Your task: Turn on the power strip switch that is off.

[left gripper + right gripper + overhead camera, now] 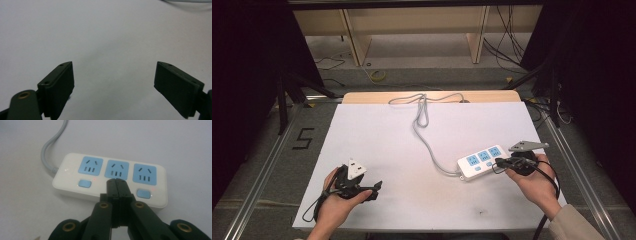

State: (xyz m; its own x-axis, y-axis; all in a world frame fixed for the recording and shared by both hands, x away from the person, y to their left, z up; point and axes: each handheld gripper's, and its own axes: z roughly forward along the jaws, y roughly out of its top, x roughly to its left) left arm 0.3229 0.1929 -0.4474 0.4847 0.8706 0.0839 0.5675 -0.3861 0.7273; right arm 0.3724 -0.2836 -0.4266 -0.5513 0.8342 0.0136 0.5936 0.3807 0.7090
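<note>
Closed right gripper (pixel 117 181) set over the middle switch of a 3-socket power strip (pixel 110 178)

The power strip (pixel 482 161) is seen lying flat on the white table (pixel 377 135), near its right edge, its grey cable (pixel 424 122) trailing away towards the far side. The right gripper's jaws are pressed together, nothing between them, tips at the strip's middle button; a switch press appears to be the step in hand, so a short, straight downward push is called for. The left gripper (pixel 113 82) is spread wide, empty, over bare table.

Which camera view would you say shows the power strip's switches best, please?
The right gripper view: the power strip lies close, two blue switches clear. The high view shows them tiny; the left gripper view has only bare table.
</note>
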